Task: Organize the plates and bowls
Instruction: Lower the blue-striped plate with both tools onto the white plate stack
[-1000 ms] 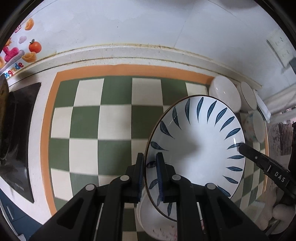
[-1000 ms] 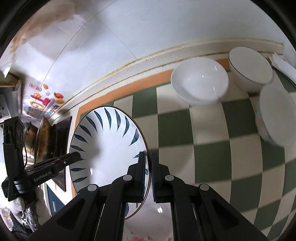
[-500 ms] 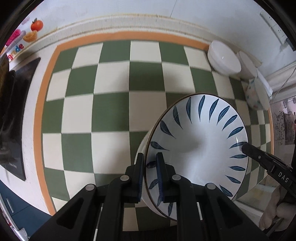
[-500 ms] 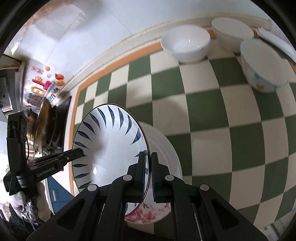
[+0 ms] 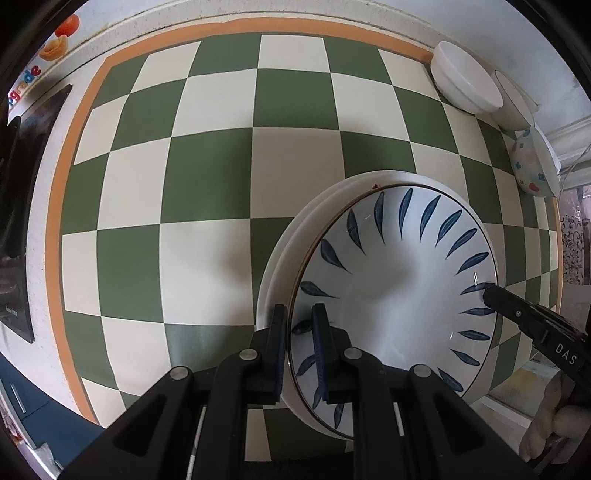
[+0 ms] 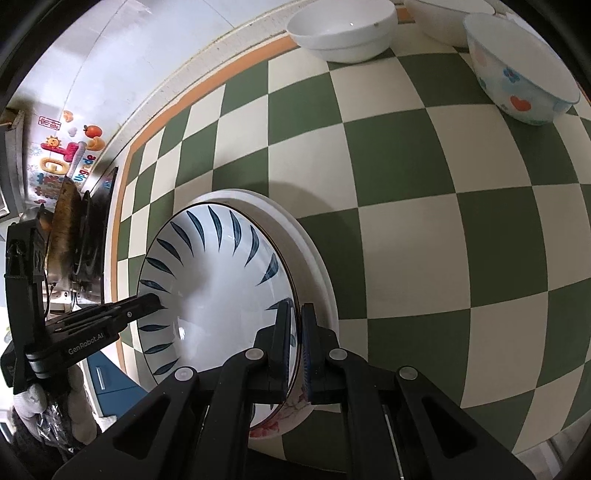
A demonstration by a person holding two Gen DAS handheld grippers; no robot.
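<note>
Between your two grippers sits the blue-leaf plate [image 5: 399,295], a glossy round white dish with a thin dark rim and slim navy leaf strokes fanning around its wall. It rests low over a stack of plain white plates [image 5: 291,251], whose rounded edges show just beyond it; a pink floral rim peeks out beneath in the right wrist view. Your left gripper [image 5: 298,332] is clamped on the plate's near edge, and your right gripper [image 6: 293,332] pinches the opposite edge just as tightly. All of this lies on a smooth green-and-cream checkered mat [image 5: 207,177] with an orange border. Far back stand a plain white bowl [image 6: 341,27] and a flower-patterned bowl [image 6: 521,70], well apart from the stack.
</note>
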